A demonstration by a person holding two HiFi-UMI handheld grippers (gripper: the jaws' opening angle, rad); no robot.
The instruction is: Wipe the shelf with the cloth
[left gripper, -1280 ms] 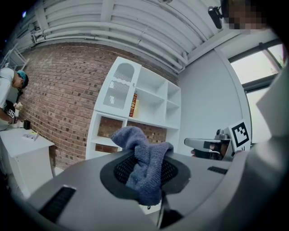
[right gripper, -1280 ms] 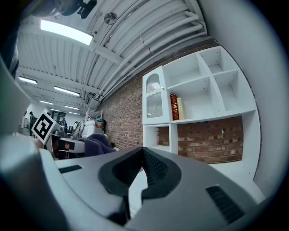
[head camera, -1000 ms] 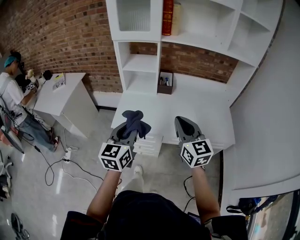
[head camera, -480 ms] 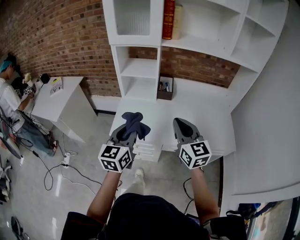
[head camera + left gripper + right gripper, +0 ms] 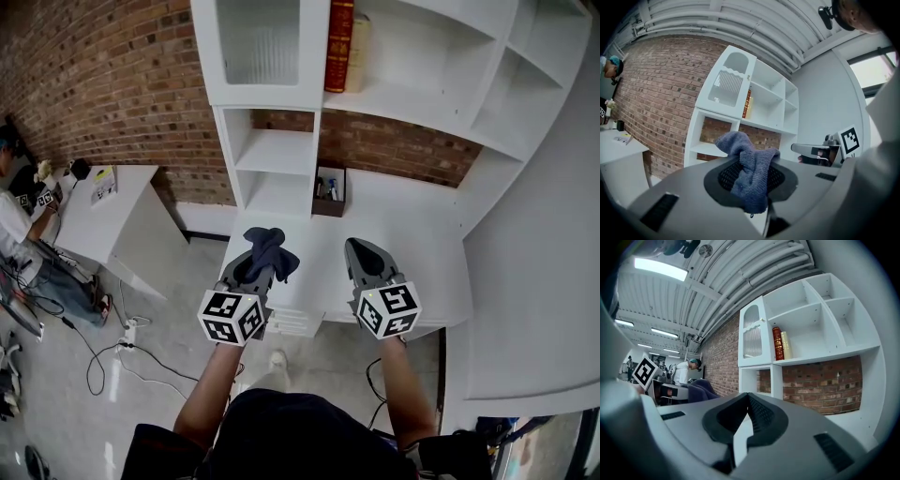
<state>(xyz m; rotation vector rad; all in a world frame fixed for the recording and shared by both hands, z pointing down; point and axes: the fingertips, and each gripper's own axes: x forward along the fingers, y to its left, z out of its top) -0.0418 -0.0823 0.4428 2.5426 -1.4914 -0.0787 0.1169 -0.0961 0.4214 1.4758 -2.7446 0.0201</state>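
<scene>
Shelf [image 5: 277, 150] nearer now, ahead of both claws; left gripper [image 5: 253, 266] clenches cloth [image 5: 270, 246], right gripper [image 5: 357, 247] closed on nothing

No readable text anywhere. The left gripper [image 5: 255, 265] and right gripper [image 5: 362, 250] carry only black-and-white square markers, no characters. The red book [image 5: 338, 45] has gold spine bands, lettering too small to read. The sheet [image 5: 102, 184] on the side table [image 5: 131, 220] is illegible.

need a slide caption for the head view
Left hand-held gripper grips a blue cloth before the white shelf; right hand-held gripper shut, empty.
</scene>
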